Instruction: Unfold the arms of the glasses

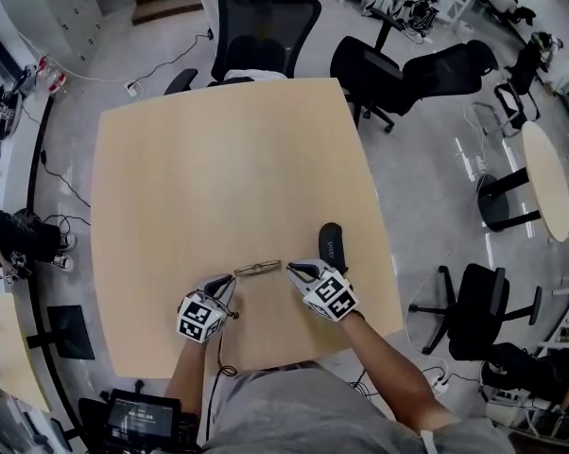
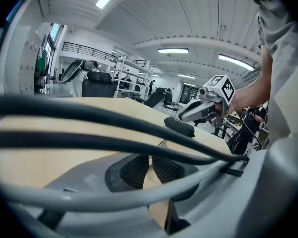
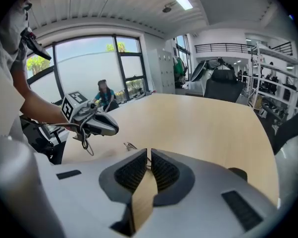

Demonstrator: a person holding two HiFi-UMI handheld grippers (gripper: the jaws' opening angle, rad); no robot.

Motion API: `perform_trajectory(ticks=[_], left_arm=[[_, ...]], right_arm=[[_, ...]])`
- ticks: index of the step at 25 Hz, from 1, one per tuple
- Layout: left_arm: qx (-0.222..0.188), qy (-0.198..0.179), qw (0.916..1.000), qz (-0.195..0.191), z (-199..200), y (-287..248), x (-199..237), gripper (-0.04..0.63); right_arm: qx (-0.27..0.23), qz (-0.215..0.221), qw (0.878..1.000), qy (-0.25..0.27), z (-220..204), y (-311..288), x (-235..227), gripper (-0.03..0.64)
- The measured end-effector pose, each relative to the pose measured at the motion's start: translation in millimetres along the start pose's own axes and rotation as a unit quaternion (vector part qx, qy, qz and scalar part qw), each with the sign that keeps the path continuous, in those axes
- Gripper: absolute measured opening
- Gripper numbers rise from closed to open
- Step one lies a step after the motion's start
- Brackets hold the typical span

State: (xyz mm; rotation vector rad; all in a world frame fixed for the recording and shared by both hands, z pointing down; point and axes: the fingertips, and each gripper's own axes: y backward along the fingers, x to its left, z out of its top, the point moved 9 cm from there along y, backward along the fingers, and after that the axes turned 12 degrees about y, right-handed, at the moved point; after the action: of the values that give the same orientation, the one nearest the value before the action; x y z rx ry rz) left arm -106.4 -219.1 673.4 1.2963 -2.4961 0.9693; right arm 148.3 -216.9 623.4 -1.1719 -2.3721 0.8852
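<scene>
Our glasses (image 1: 257,268) lie folded on the table (image 1: 228,159), right between our two claws. The left claw (image 1: 230,282) is squeezed shut, and so is the right claw (image 1: 290,269). Each tip sits at one end of the glasses. A black case (image 1: 332,244) lies close by.

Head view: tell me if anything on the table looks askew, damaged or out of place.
Nothing stands out. The glasses lie folded on the table between the left gripper and the right gripper, and the black case rests beside the right one. No damage shows, though the glasses are small here.
</scene>
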Motion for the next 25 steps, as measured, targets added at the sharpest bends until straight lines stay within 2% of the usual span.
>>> perform_trajectory(ticks=[5, 9, 18, 25], left_arm=[[0.053, -0.025, 0.9982, -0.004, -14.1, -18.8, 4.0, 0.009], [0.079, -0.045, 0.9958, -0.007, -20.4, -31.9, 7.5, 0.009], [0.085, -0.063, 0.9943, -0.014, -19.0, -44.5, 11.7, 0.009], [0.099, -0.070, 0.9924, -0.023, -16.6, -46.3, 10.5, 0.009]], right_arm=[[0.056, 0.019, 0.998, 0.023, -20.2, -27.6, -1.0, 0.011], [0.073, 0.032, 0.996, 0.039, -29.1, -46.6, -4.8, 0.011], [0.117, 0.054, 0.990, 0.066, -36.6, -65.4, -9.0, 0.015], [0.124, 0.015, 0.990, 0.069, -37.0, -67.2, -12.9, 0.015]])
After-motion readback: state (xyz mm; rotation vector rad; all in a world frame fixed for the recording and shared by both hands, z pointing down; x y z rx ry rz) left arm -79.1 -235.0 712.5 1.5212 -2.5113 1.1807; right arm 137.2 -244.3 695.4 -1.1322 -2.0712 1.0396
